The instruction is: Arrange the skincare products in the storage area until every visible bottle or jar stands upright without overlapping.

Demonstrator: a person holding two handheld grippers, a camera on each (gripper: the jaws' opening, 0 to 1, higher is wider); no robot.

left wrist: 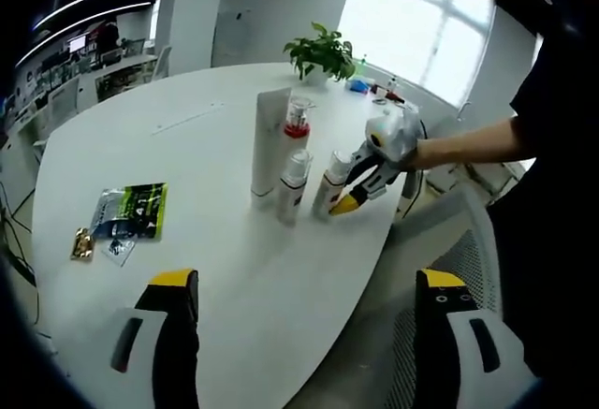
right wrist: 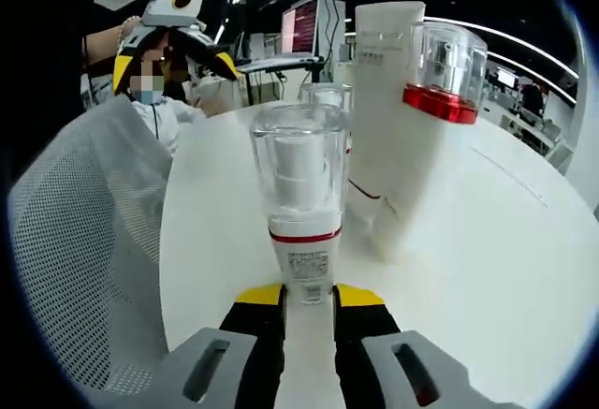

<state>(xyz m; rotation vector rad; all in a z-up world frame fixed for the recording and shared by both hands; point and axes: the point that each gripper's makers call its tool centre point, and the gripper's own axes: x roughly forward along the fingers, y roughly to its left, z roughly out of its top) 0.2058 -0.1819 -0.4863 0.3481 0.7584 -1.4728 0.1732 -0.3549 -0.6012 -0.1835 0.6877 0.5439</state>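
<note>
The right gripper (right wrist: 308, 299) has its yellow-tipped fingers (right wrist: 259, 297) closed around the base of a small pump bottle (right wrist: 301, 205) with a clear cap and a red band, and the bottle stands upright on the white table (right wrist: 487, 269) near its edge. From the left gripper view the same bottle (left wrist: 330, 182) sits at the end of a short row, with a second small bottle (left wrist: 293, 184) just beside it, a tall white tube (left wrist: 270, 140) standing behind, and a red-collared bottle (left wrist: 298, 121) with a clear cap close against the tube. The left gripper (left wrist: 309, 287) hangs back over the near part of the table with its fingers wide apart and nothing between them. I'd say the step now is setting this bottle down cleanly in line. To do it well, the base should sit flat before the fingers let go, and the release should be straight and slow, since the grip is low and the bottle is tall and top-heavy, so a sideways drag could tip it into its neighbour. It also looks close to the table edge, so nudging it inward a little first would be wise. The other things on the table, a green packet (left wrist: 136, 211), a small gold packet (left wrist: 82, 243) and a potted plant (left wrist: 323, 53), lie well apart from the row and need no attention.
</note>
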